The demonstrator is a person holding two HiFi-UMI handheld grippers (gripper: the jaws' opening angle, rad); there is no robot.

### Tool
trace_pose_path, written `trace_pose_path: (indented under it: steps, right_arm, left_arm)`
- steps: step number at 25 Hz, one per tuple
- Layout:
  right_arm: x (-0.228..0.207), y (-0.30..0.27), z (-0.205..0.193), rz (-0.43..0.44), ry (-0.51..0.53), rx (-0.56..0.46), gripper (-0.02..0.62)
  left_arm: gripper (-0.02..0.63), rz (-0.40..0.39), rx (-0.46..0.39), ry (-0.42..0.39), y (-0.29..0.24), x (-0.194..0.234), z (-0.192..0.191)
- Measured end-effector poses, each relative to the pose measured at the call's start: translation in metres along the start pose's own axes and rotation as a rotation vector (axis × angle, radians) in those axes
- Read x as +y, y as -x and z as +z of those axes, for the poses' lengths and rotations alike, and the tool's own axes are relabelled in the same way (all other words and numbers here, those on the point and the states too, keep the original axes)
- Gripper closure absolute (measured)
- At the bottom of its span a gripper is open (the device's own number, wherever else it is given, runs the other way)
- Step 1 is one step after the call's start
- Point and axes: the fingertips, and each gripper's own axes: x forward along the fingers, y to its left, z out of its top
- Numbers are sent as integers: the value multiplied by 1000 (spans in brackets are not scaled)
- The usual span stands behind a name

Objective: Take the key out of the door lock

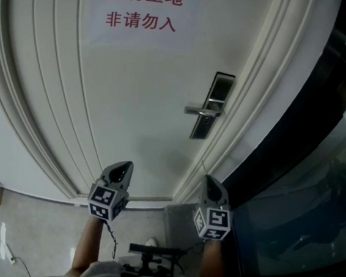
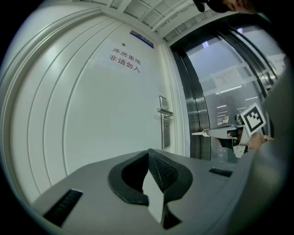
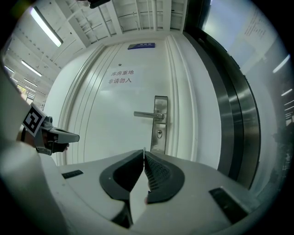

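Right gripper (image 3: 144, 152), carried in my right hand, pinches the key (image 2: 200, 133) at its very tips, jaws closed on the thin metal, and is drawn well back from the lock plate (image 3: 160, 120) of the white door (image 1: 125, 97). My left gripper (image 2: 148, 152), jaws pressed together on nothing, hangs off to the left of the lock plate and also well back from it. The keyhole (image 3: 159, 133), low on the lock plate beneath the lever handle (image 3: 147, 114), looks empty, so I judge the key to be out and the task all but done. The risk now lies in the hold: only a sliver of the key sits between the pads, and most of it juts out toward the lock plate. Any easing of my squeeze, or a knock of the key against the lever handle or the left gripper, could twist it loose and send it to the floor below the lock plate.
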Motion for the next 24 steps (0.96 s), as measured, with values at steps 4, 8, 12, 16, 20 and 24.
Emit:
trace_pose_path:
  steps: [4,8,12,16,20,24]
  right_arm:
    - [-1,1,2,2,9,-3,577]
    - [-3,1,1,5,12,0,577]
    - [-5,2,1,8,13,-2,577]
    - [-7,3,1,15,19,-5,577]
    - [-8,5,1,21,20,-7,577]
    - [-10,7,0,24,22,-5,577]
  left_arm:
    - [614,0,4,-2,-1,-2,-1]
    - [612,3,5,-3,-1,-3,-1]
    - [613,4,2,-4,-1,-5,0]
    - [614,10,-4,-7,-1,-7,0]
    - [614,11,-6,-10,0,-11,2]
    - [612,9,-6,-11,0,-16,2]
